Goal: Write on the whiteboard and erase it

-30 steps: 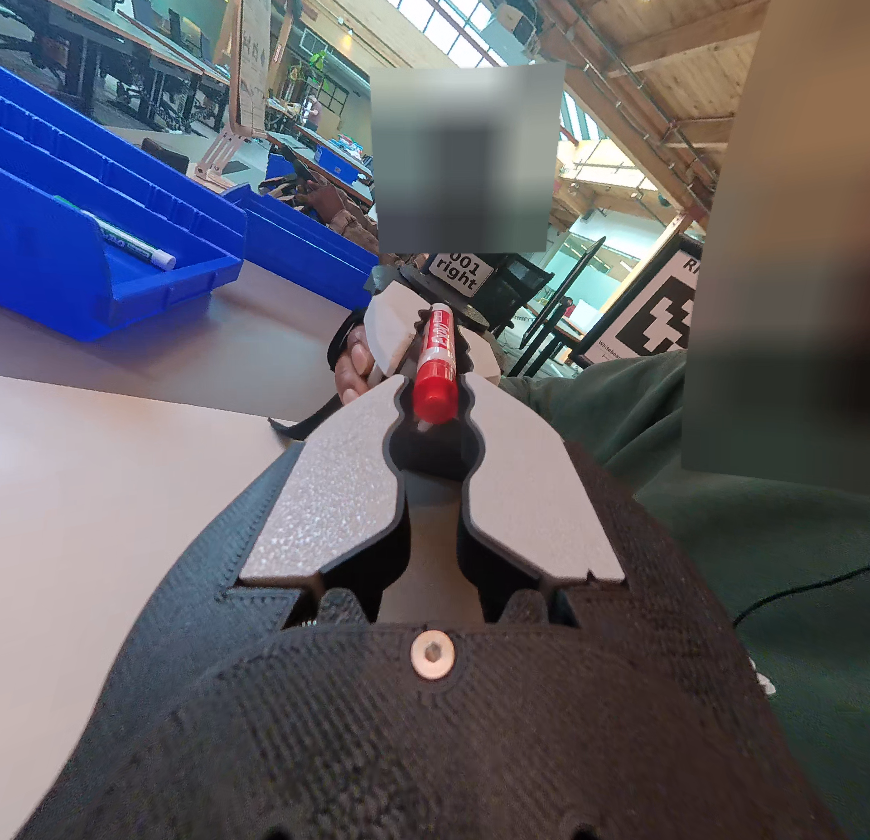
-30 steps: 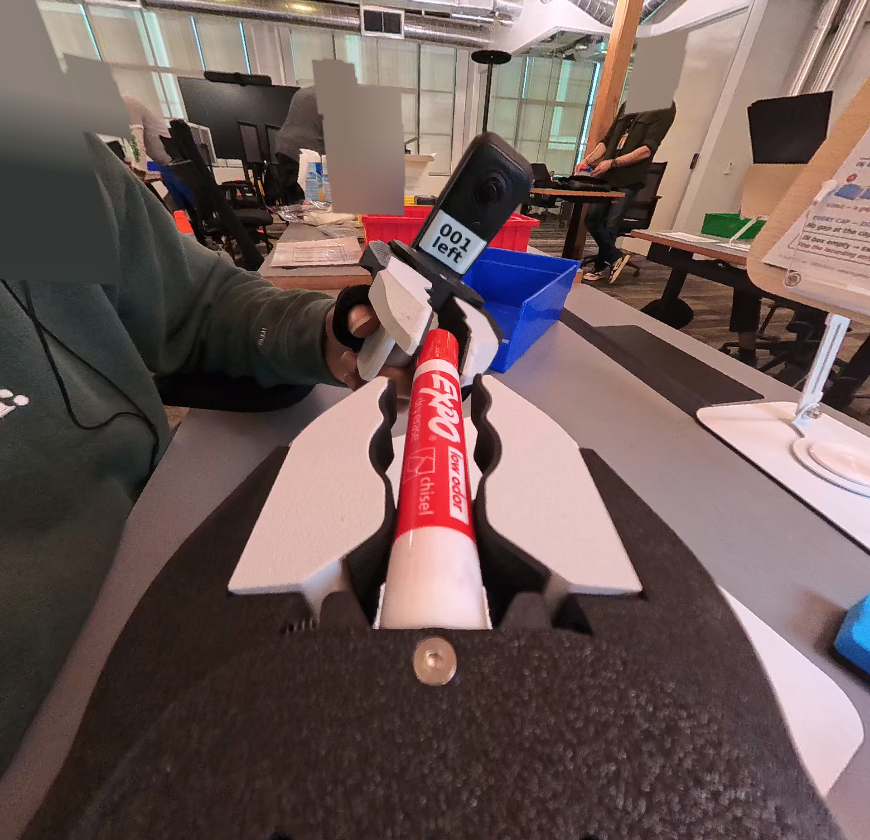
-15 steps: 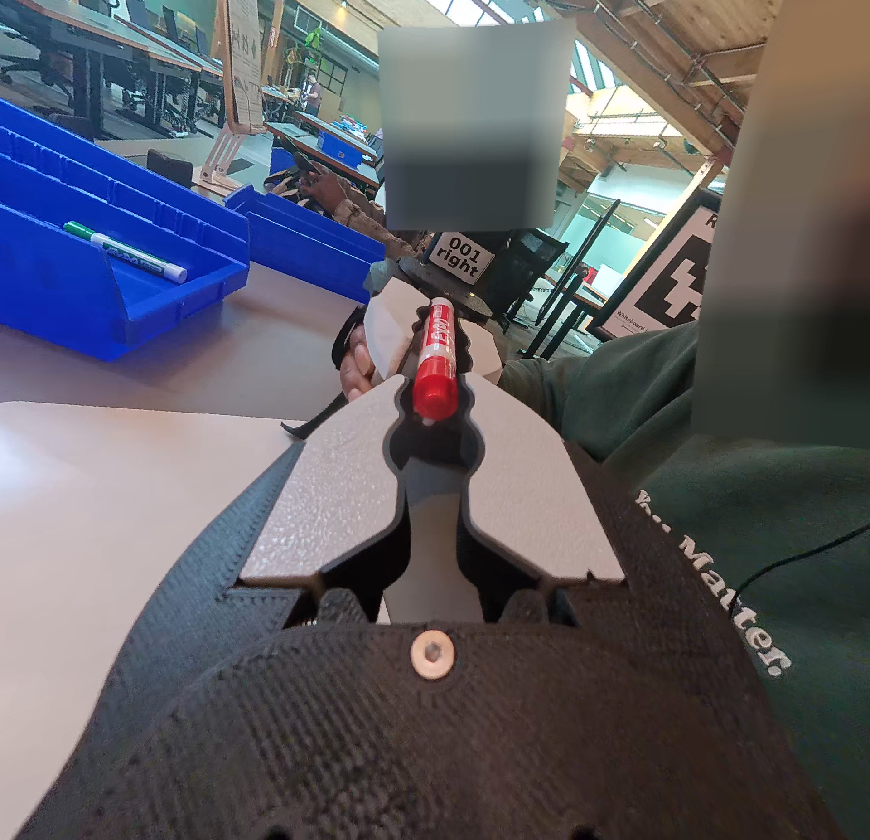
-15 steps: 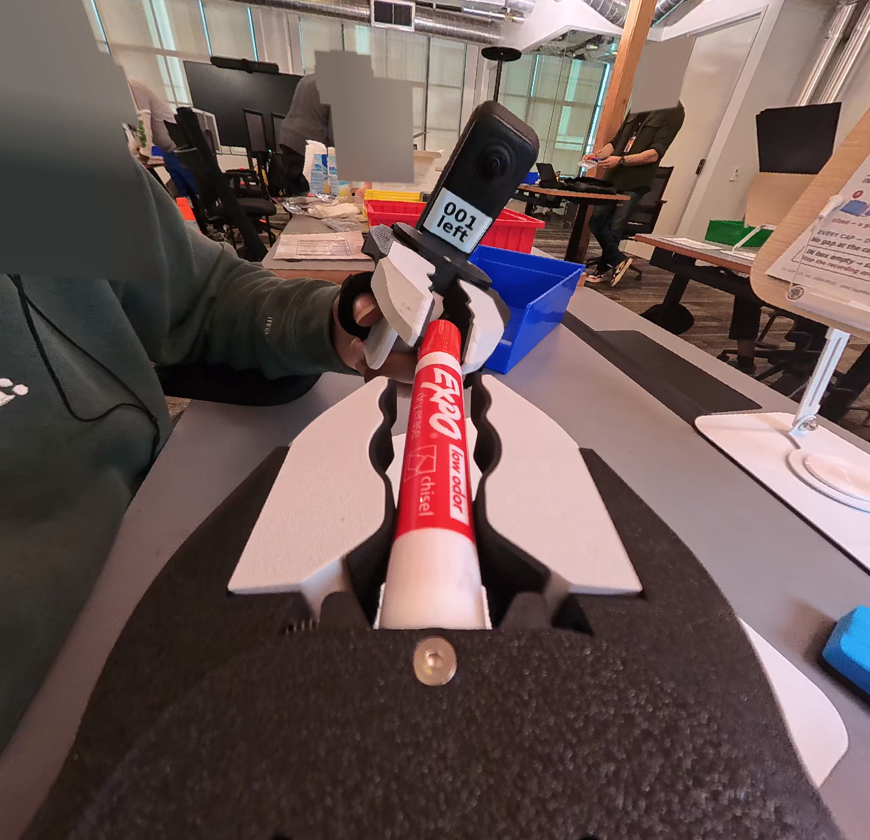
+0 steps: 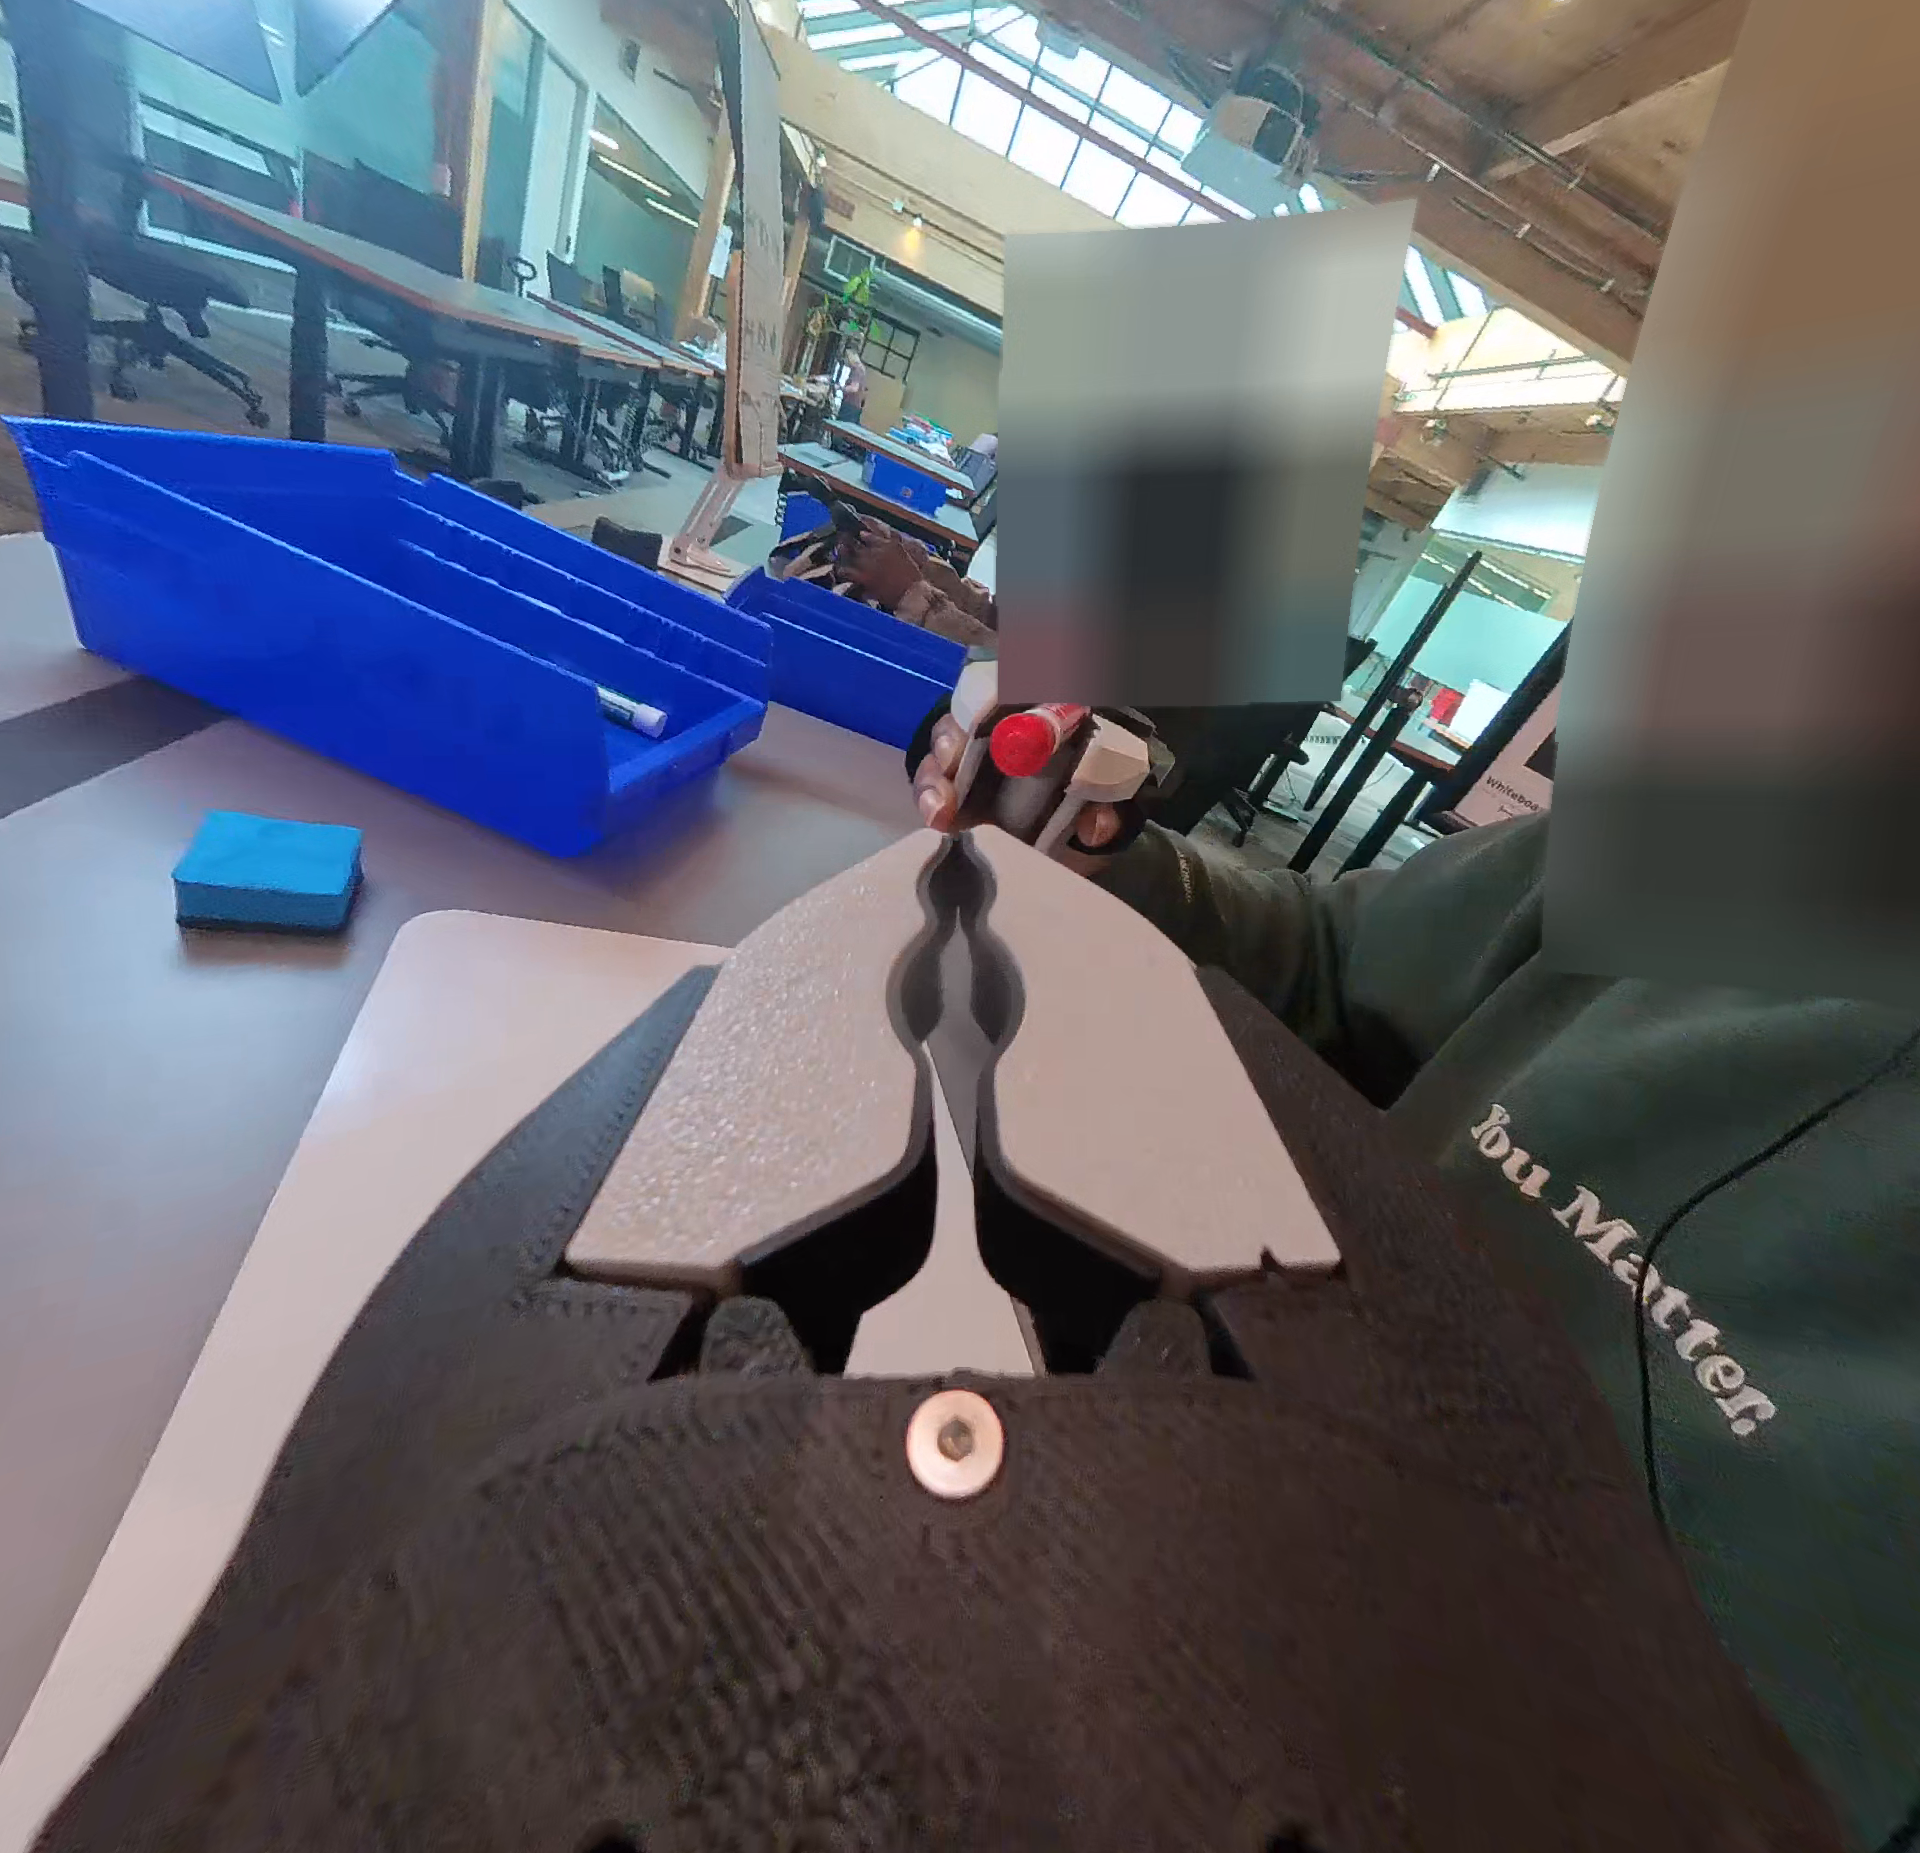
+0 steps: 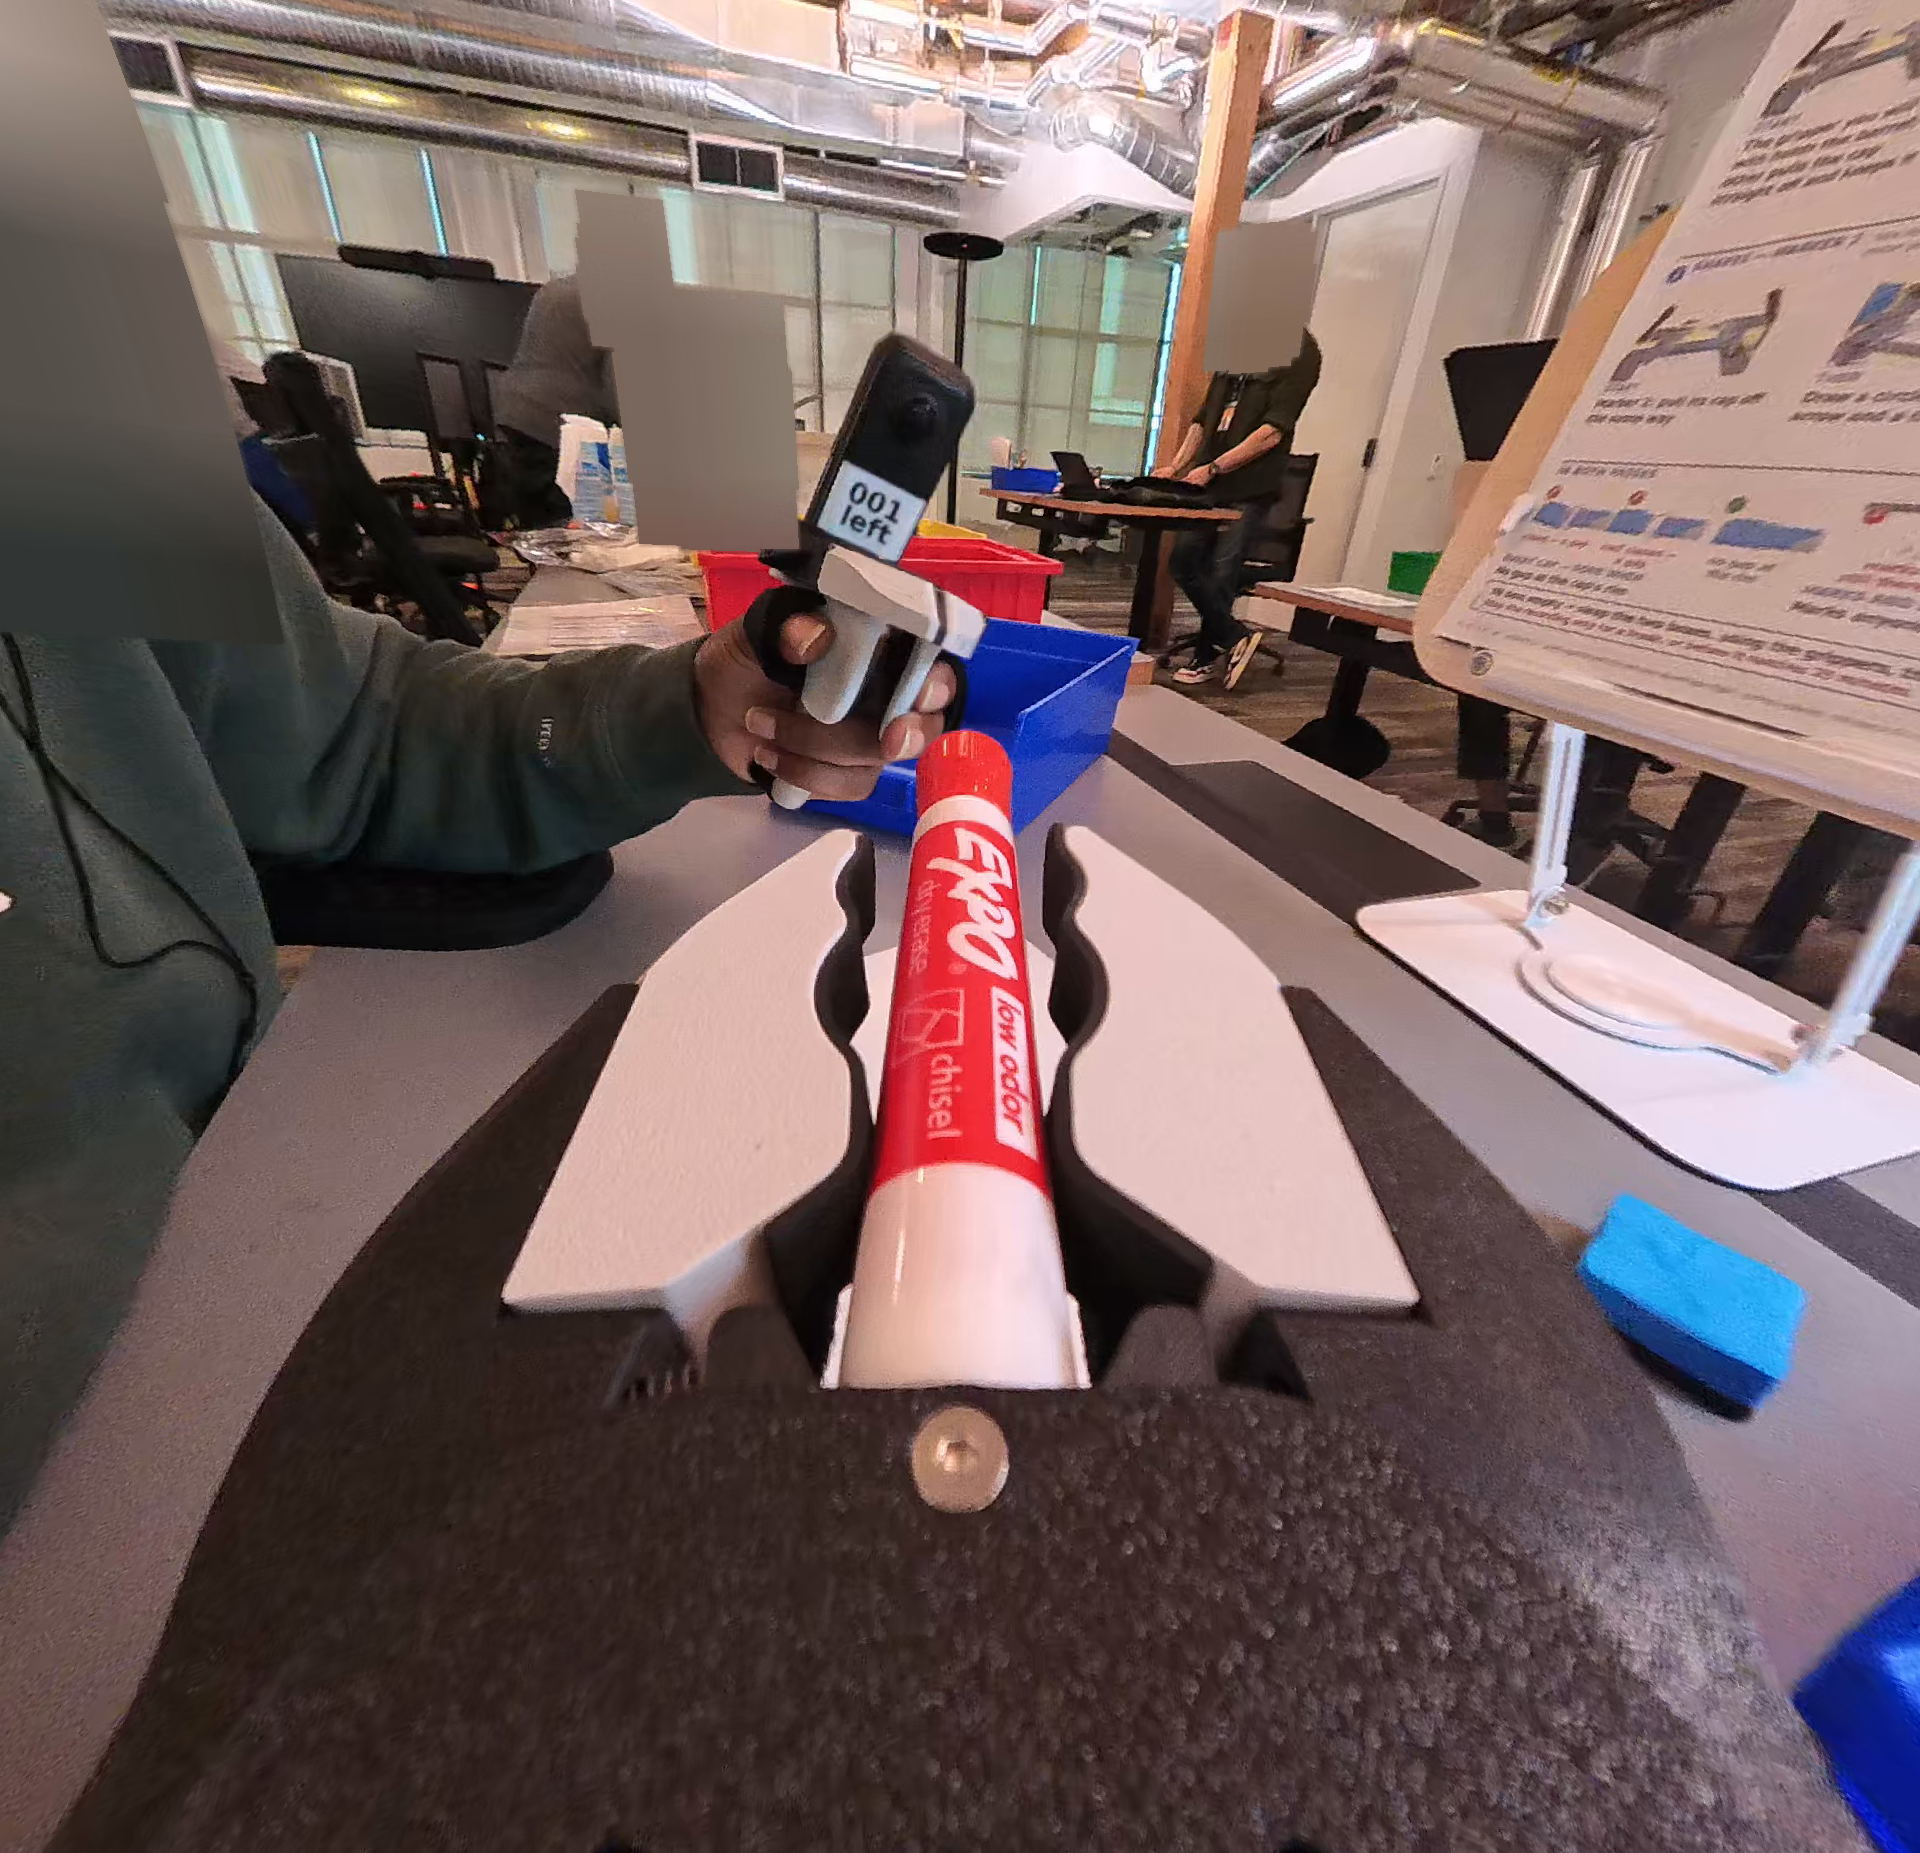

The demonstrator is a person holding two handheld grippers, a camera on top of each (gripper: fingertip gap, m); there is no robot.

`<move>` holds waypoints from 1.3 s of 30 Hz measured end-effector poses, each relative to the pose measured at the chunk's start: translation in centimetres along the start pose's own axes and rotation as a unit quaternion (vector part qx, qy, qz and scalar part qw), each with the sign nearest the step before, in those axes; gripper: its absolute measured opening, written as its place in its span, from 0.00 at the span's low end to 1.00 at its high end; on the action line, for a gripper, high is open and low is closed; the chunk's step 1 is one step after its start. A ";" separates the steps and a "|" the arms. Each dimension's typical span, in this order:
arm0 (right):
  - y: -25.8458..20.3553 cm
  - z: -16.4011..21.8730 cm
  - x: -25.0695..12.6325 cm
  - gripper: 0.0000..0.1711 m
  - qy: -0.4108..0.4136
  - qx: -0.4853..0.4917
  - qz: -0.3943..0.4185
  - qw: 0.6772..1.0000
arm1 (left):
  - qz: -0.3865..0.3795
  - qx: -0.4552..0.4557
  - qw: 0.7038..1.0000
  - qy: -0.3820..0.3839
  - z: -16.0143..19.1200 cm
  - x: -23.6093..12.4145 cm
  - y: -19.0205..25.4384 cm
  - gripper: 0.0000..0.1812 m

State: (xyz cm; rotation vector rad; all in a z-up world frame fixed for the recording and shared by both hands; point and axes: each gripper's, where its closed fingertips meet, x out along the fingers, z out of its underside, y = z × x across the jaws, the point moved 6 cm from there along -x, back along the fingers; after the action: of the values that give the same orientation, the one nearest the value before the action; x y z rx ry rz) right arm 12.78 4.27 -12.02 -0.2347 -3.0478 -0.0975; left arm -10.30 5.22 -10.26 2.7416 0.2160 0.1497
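- Grey table [image 5: 125, 1128] carries my white whiteboard [image 5: 436, 1076], lying flat under the left gripper.
- Blue bin [image 5: 343, 619] sits behind the board, a capped pen [image 5: 632, 709] inside it.
- My right gripper [image 6: 956, 868] has its jaws pinching the red marker [image 6: 961, 1065], cap pointing forward.
- My left gripper [image 5: 958, 847] has its jaws pressed together, holding nothing.
- Blue eraser [image 5: 268, 868] rests on the table, just beside the board's corner.

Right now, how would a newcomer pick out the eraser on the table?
Find the long blue plastic bin on the grey table. In front of it, beside the white board, lies the small blue foam eraser block, the only soft, rounded-cornered thing there.
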 end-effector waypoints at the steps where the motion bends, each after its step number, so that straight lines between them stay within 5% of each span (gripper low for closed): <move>1: 0.0 0.0 0.3 0.19 -0.002 0.001 -0.004 1.000 | 0.002 0.000 1.000 -0.006 0.1 0.4 -0.1 0.00; 6: 0.1 1.0 0.2 0.19 -0.016 0.012 -0.009 1.000 | 0.002 -0.011 0.999 -0.036 1.8 2.0 -0.5 0.02; 13: -1.5 2.2 1.9 0.19 -0.045 -0.005 -0.042 0.998 | 0.044 -0.115 0.991 -0.054 4.7 5.0 -0.2 0.20; 20: -2.9 2.9 3.3 0.19 -0.073 -0.059 -0.039 0.995 | 0.129 -0.228 0.964 -0.053 6.5 7.1 1.2 0.16; 31: -3.6 3.6 3.8 0.19 -0.101 -0.102 -0.025 0.989 | 0.131 -0.248 0.959 -0.052 7.7 7.1 1.1 0.11; 39: -3.3 2.2 4.0 0.19 -0.064 -0.031 -0.042 0.997 | 0.099 -0.134 0.985 -0.042 5.8 7.0 1.9 0.10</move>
State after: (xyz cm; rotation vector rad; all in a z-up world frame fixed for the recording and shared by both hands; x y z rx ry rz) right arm 8.15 1.81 -14.04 -0.1211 -3.1856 -0.1898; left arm -2.42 2.52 -14.29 2.4889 -0.0935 0.1085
